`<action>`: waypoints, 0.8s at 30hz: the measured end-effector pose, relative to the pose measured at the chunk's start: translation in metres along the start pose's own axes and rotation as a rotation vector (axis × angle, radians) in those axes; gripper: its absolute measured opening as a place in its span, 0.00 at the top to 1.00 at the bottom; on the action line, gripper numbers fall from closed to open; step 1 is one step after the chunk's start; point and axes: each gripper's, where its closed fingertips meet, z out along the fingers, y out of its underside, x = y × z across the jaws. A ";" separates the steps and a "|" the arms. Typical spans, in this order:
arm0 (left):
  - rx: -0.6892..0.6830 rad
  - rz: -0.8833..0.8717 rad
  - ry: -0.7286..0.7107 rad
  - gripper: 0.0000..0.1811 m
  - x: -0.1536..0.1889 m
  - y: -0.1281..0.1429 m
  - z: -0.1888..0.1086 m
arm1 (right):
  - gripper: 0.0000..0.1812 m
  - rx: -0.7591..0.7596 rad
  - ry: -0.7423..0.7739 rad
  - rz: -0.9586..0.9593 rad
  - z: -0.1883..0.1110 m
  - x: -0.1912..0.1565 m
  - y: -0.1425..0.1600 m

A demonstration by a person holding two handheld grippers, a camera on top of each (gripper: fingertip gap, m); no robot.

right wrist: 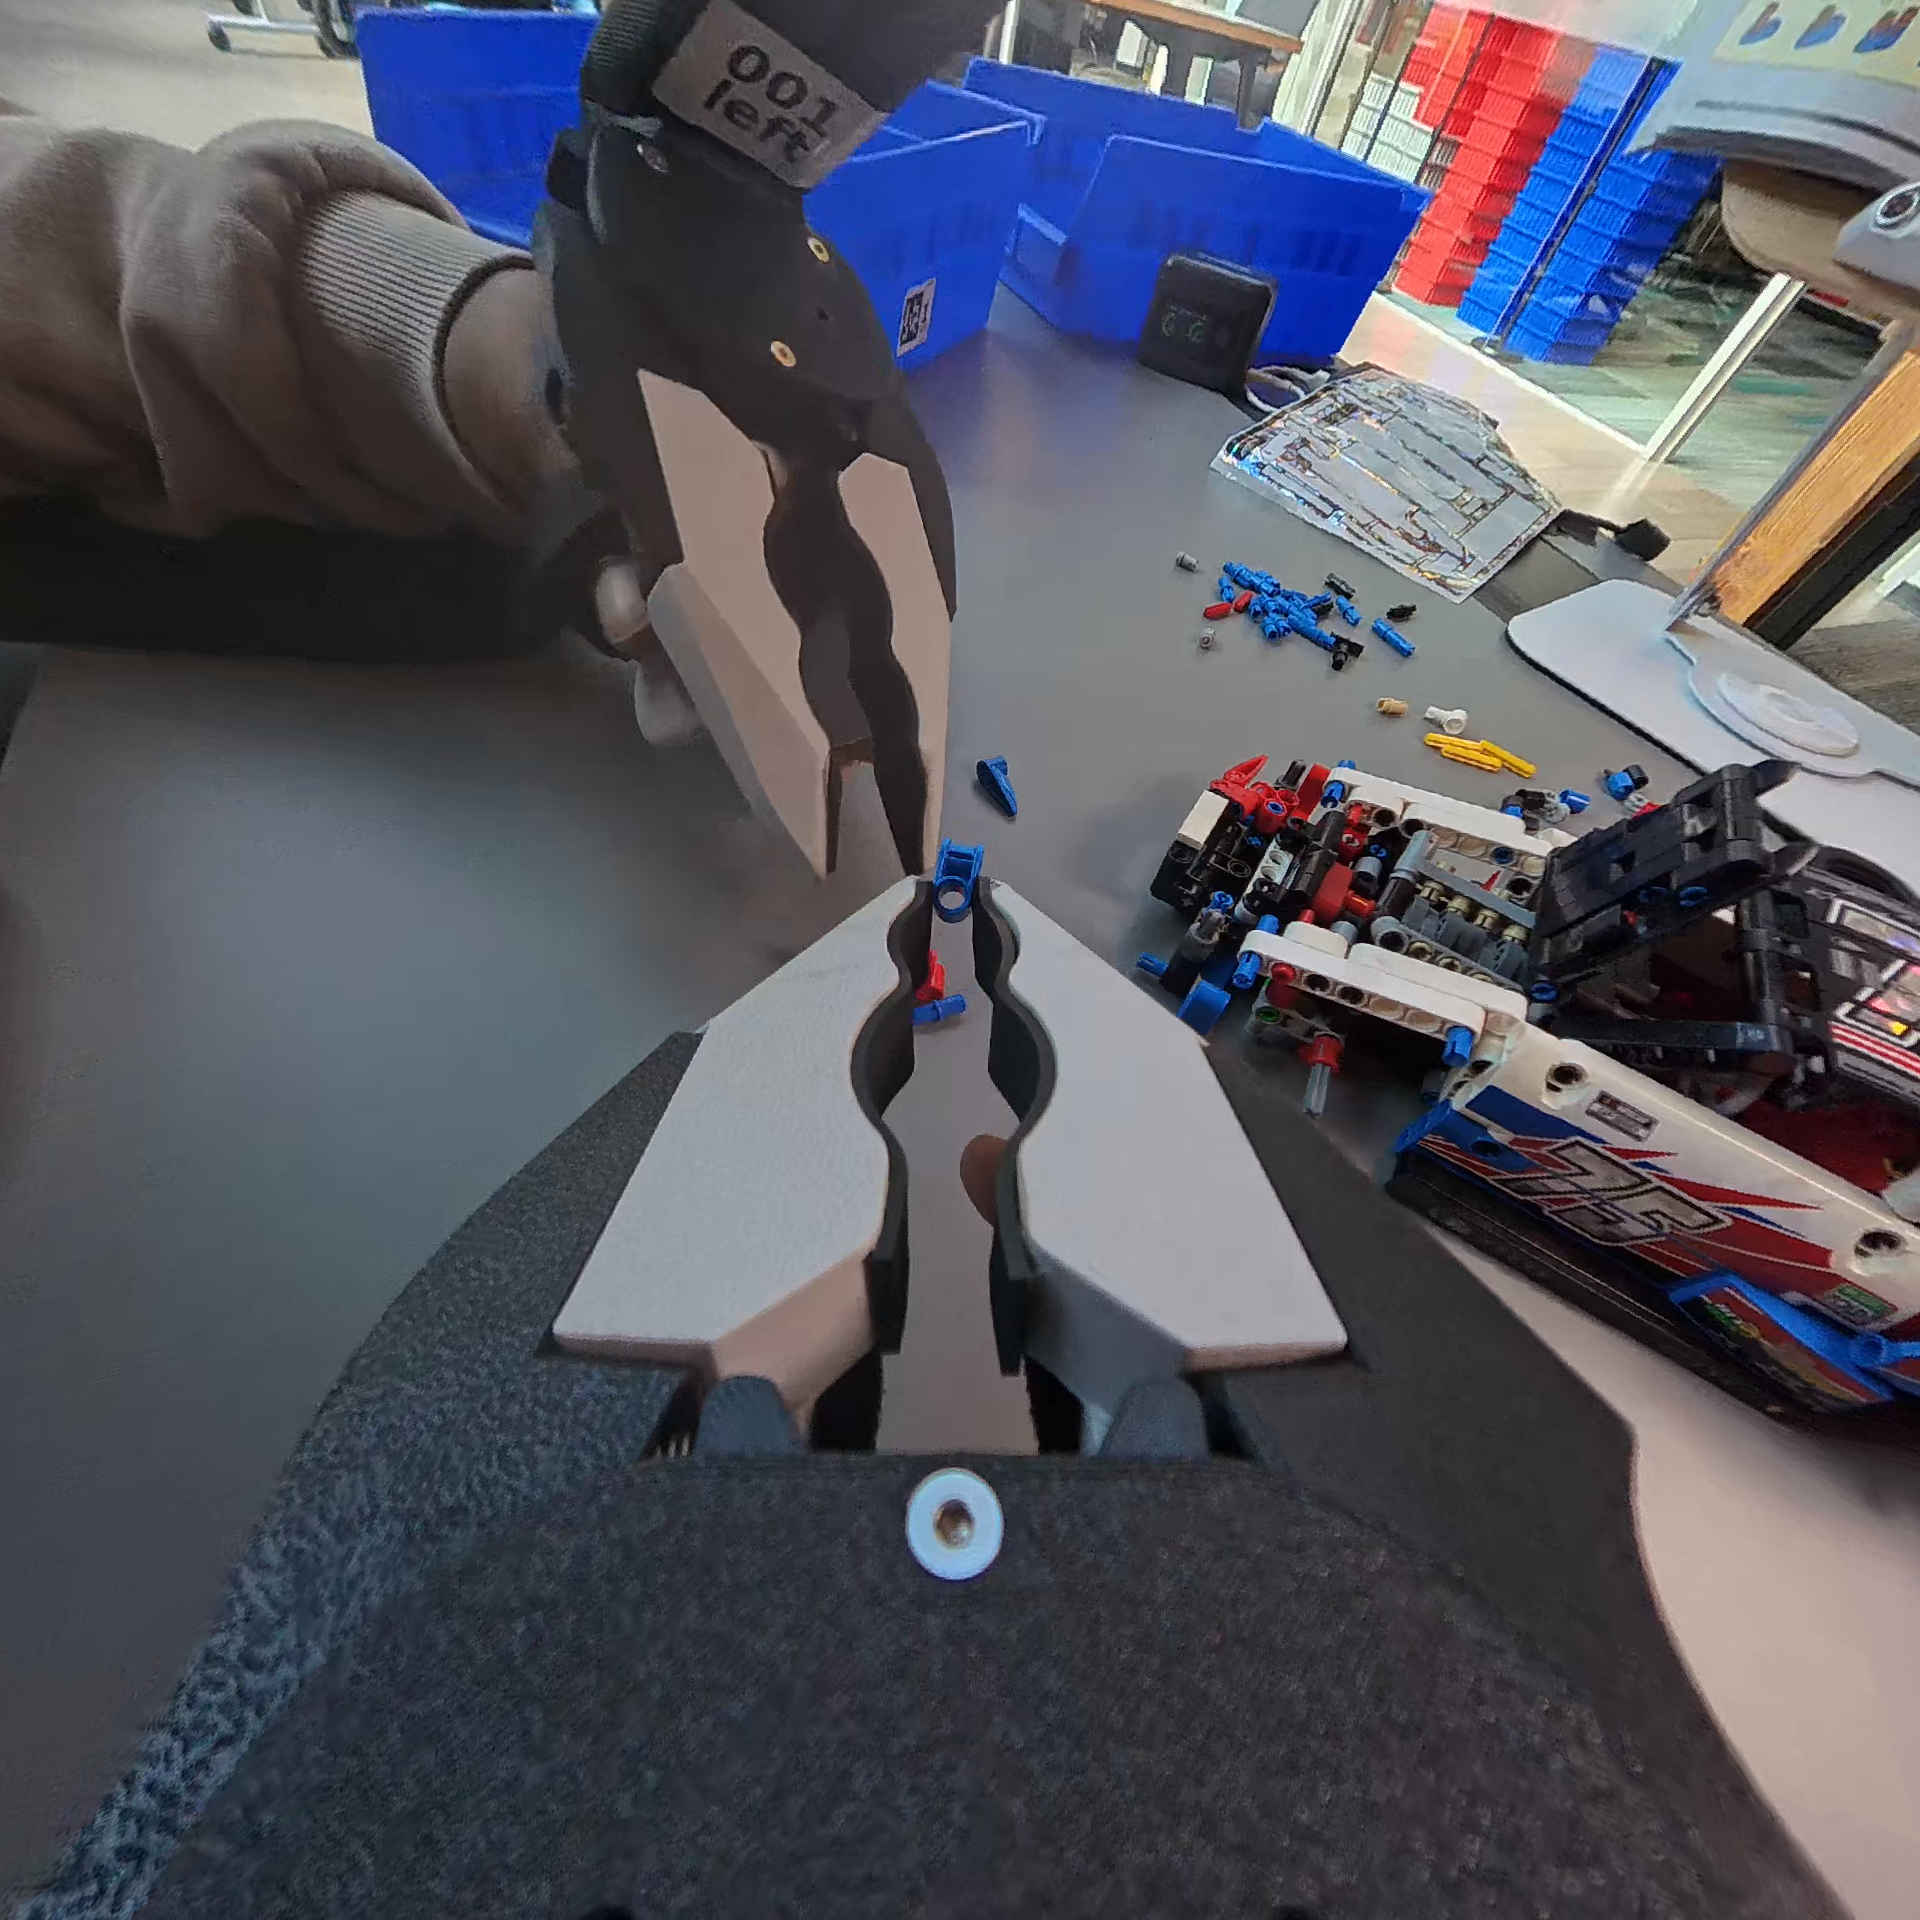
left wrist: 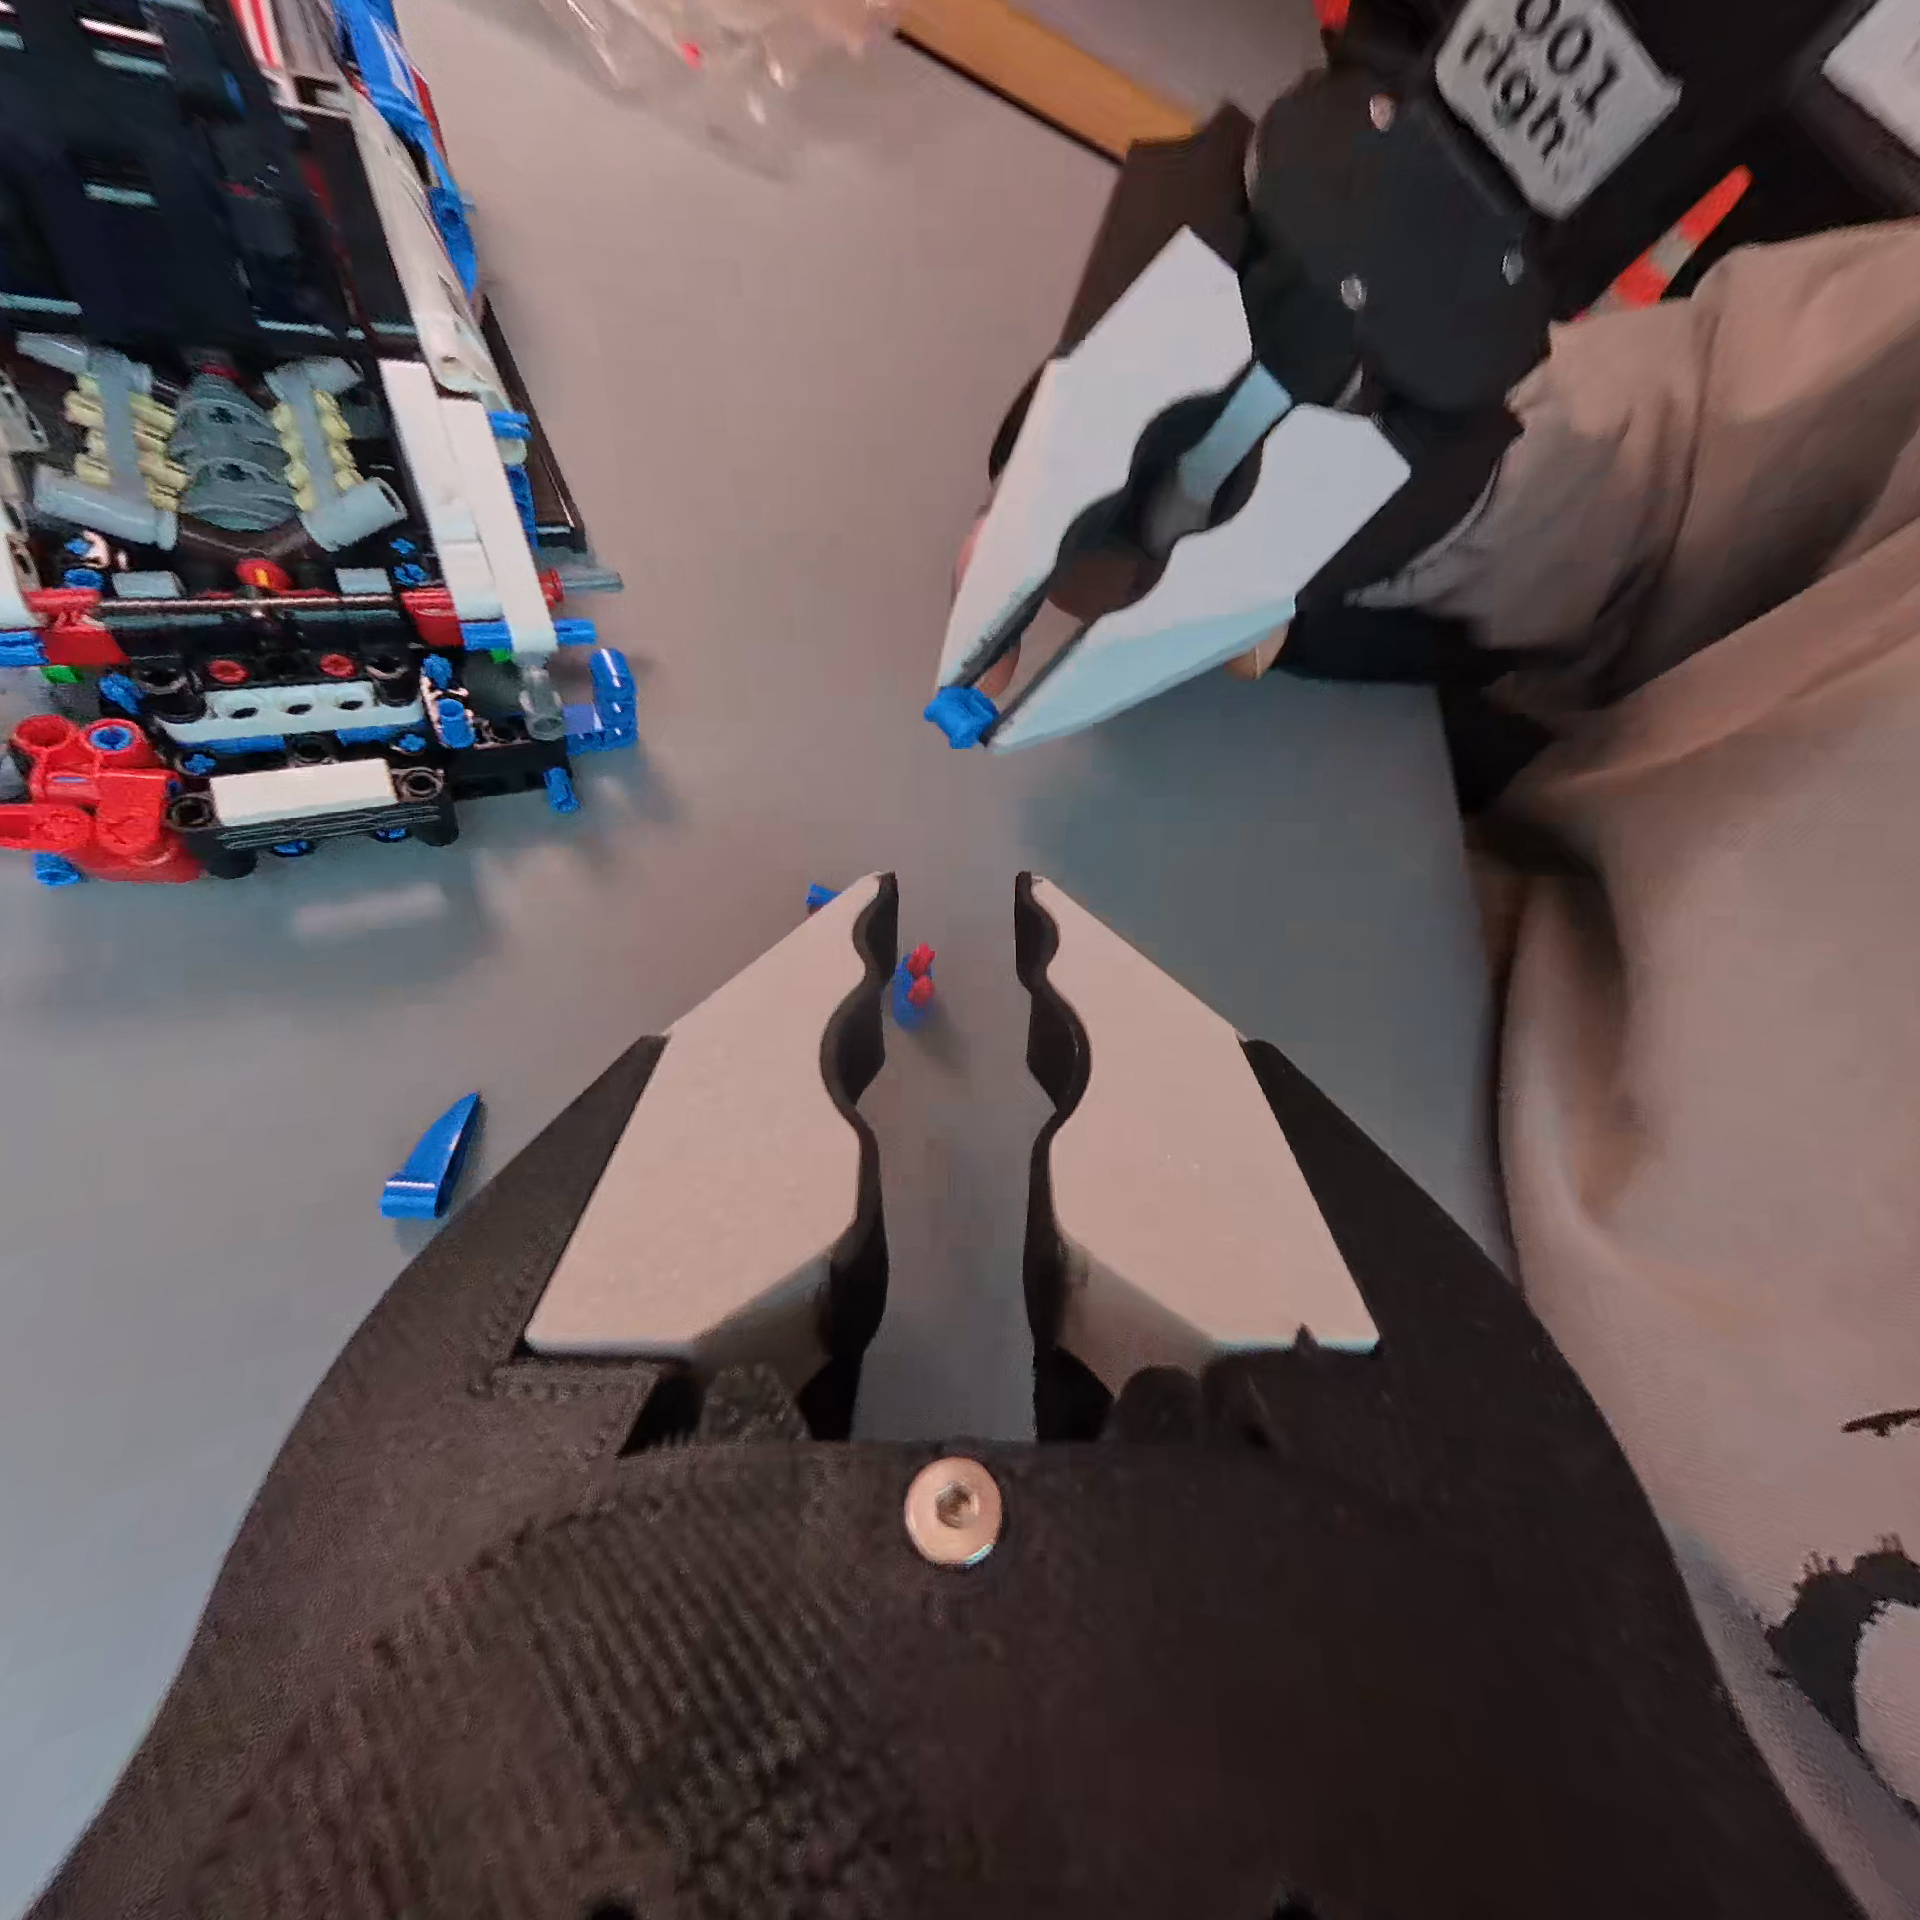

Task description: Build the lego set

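My right gripper [right wrist: 956, 896] is shut on a small blue connector [right wrist: 957, 881] at its fingertips, held just above the grey table [right wrist: 312, 935]. It also shows in the left wrist view [left wrist: 982, 727], with the connector [left wrist: 954, 715] at its tip. My left gripper [left wrist: 958, 883] is open and empty, tips down close to the table. A small blue and red pin piece [left wrist: 914, 982] lies on the table between its fingers, nearer the left one. The left gripper [right wrist: 871, 857] stands just beyond the right one's tips. The part-built car [right wrist: 1558, 987] sits to the right.
A blue curved piece [left wrist: 436, 1158] lies left of the left gripper. A pile of small pins [right wrist: 1288, 608], yellow pieces [right wrist: 1475, 750] and a printed sheet [right wrist: 1382, 478] lie farther back. Blue bins [right wrist: 1143, 208] stand behind. The car [left wrist: 260, 571] is far left in the left wrist view. The grippers are tip to tip, or close to it.
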 end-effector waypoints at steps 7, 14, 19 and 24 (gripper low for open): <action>0.157 -0.164 0.129 0.90 0.010 -0.022 0.002 | 0.98 -0.008 0.064 -0.295 0.002 -0.011 -0.002; 0.174 -0.082 0.211 0.97 0.025 -0.027 -0.005 | 0.97 0.093 0.023 -0.323 -0.004 -0.022 -0.017; 0.226 0.164 0.235 0.97 0.044 -0.033 -0.017 | 0.92 0.210 -0.245 0.155 -0.018 -0.027 -0.037; 0.245 0.252 0.239 0.97 0.054 -0.033 -0.016 | 0.95 0.217 -0.337 0.250 -0.021 -0.034 -0.040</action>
